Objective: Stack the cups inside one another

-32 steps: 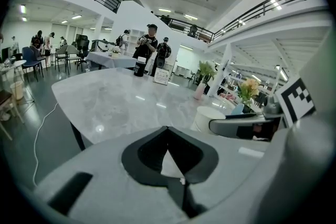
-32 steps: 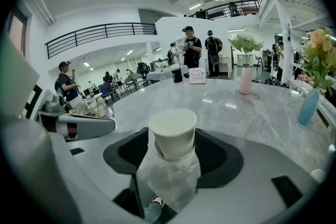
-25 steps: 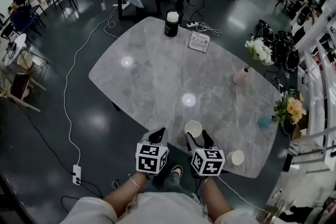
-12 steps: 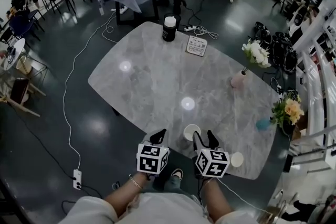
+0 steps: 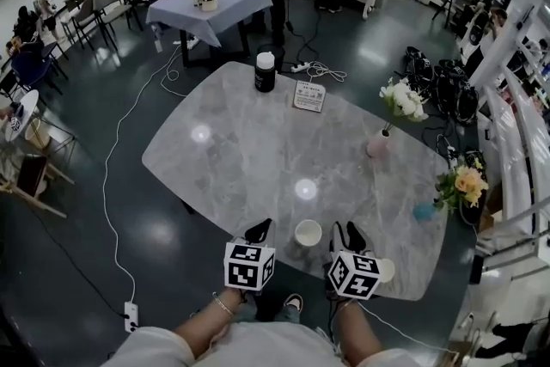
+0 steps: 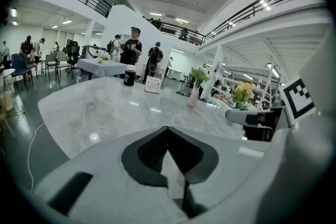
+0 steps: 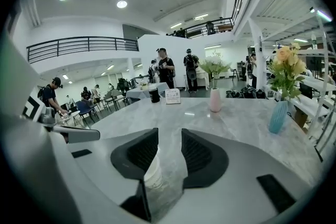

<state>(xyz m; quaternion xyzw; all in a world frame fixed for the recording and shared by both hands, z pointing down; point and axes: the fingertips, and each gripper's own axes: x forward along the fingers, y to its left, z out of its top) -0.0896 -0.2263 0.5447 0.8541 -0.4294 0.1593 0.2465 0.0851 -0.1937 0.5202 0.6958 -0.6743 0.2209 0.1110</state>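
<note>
Marble table [image 5: 241, 150], busy hall; cup [image 5: 308, 232] at the near edge between my grippers, both tilted down. Left gripper [image 5: 258, 229] clenched, empty. Right gripper [image 5: 346, 236] jaws apart, just closing, cup beside one, ungripped.

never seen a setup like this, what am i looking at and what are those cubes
A person holds two gripping tools; the cubes belong to them. One picture looks down from a head camera; the other two look along each claw. On the table stand a middle cup and a side cup, plus a bottle, a card, a pink vase, a blue vase. The left claw is shut, empty. The right claw has just been closing: jaws apart, a pale cup low between them, apparently unpinched.
</note>
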